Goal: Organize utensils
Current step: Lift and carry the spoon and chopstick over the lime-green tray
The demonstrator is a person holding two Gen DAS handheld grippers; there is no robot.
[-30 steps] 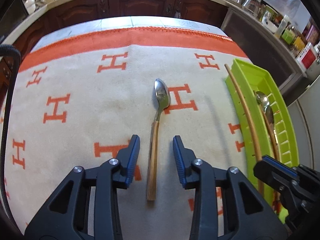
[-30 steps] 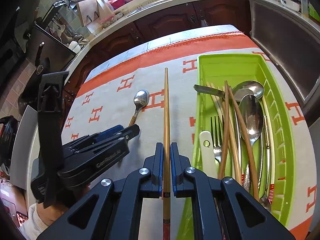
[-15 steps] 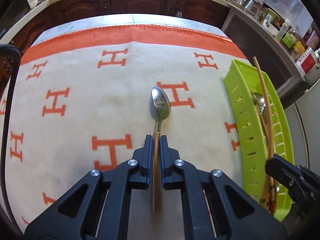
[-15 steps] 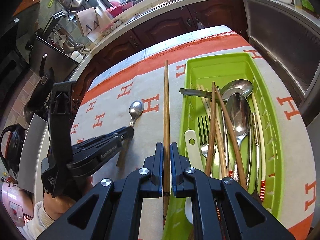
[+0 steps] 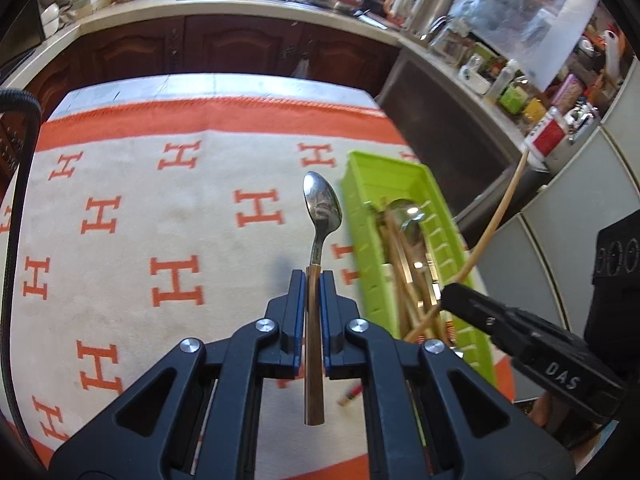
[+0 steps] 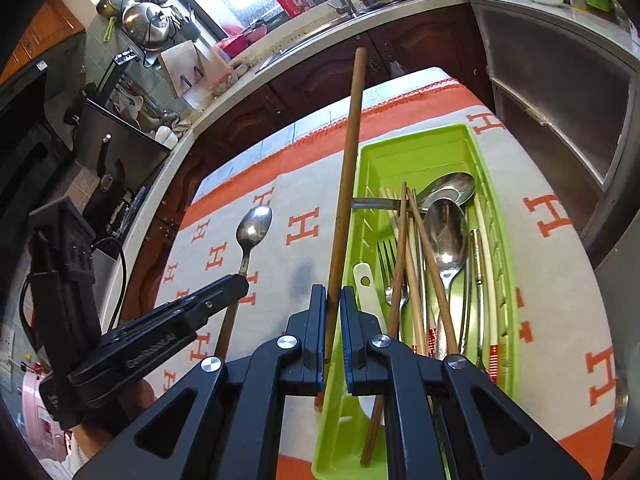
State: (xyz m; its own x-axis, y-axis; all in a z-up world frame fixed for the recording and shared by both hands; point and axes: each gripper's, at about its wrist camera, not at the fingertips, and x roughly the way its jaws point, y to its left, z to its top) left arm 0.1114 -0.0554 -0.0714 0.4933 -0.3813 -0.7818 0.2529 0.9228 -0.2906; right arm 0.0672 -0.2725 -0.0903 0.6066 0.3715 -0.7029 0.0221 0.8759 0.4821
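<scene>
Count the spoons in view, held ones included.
3. One wood-handled spoon in the left claw above the cloth; two metal spoons in the green tray: a large one lengthwise, another crosswise at the far end. The pile may hide more.

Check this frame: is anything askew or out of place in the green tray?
Mostly tidy. In the green tray one spoon lies crosswise over the other utensils, and the chopsticks cross each other rather than lying parallel.
</scene>
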